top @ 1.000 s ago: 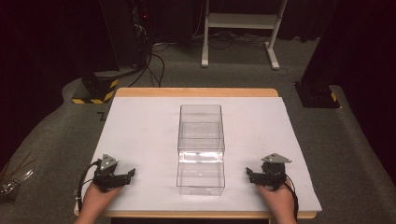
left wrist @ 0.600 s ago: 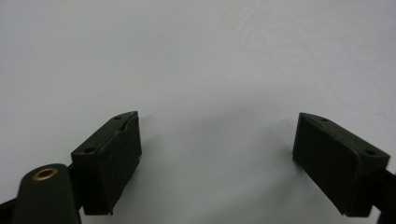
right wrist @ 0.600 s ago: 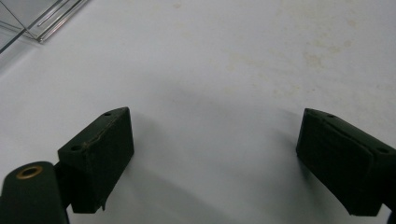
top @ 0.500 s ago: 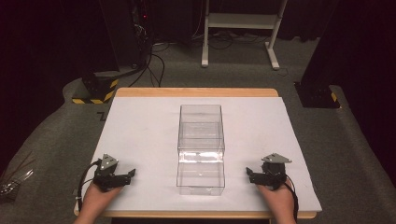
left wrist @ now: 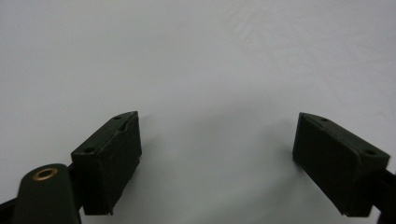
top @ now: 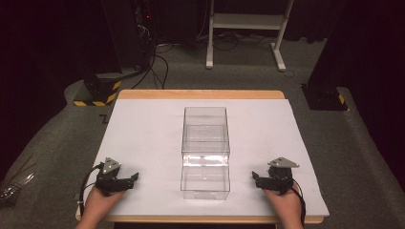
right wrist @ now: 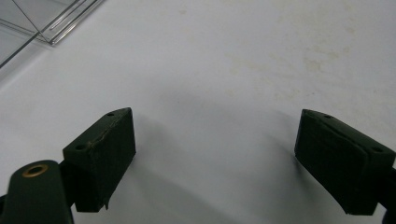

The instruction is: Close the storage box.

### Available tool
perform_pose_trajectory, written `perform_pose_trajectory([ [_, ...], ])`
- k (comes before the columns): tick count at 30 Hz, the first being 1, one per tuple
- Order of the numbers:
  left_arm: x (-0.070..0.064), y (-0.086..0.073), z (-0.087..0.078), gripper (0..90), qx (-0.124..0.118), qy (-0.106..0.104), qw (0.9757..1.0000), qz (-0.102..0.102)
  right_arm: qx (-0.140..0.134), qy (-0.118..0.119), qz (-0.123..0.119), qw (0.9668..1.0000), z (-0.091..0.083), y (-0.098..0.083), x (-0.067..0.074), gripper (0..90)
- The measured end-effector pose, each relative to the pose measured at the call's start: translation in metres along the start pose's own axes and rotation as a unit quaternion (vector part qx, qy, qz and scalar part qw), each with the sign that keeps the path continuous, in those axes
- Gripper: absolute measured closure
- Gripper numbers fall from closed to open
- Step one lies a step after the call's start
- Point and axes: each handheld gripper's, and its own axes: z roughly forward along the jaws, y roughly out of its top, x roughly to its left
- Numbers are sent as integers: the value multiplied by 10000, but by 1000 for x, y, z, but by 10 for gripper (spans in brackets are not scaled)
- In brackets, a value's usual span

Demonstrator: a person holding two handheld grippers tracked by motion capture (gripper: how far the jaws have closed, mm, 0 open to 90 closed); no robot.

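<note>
A clear plastic box (top: 205, 151), long and open-topped, stands in the middle of the white table (top: 143, 138); one corner of it (right wrist: 46, 21) shows at the upper left of the right gripper view. My left gripper (top: 134, 178) rests on the table near the front left corner, jaws wide apart and pointing toward the box. In its own view the left gripper (left wrist: 217, 154) has only bare white surface between its jaws. My right gripper (top: 255, 178) rests near the front right, also open and pointing at the box. Nothing lies between the right gripper (right wrist: 215, 156) jaws.
The table has a wooden rim (top: 200, 94) at its far edge. Behind it on the grey floor are a white frame stand (top: 248, 28), dark cabinets with cables (top: 153, 57) and a yellow-black striped base (top: 98, 93).
</note>
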Motion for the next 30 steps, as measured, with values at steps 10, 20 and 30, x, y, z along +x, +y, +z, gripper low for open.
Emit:
perform_pose_trajectory([
  [10,0,0,0,157,0,7,10000,13,-80,58,-48,9999,-5,2,4,133],
  [20,0,0,0,157,-2,-1,10000,-3,-209,184,-129,9995,-10,5,9,134],
  [30,0,0,0,158,-3,0,10000,-3,-327,263,-194,9989,-15,8,16,134],
])
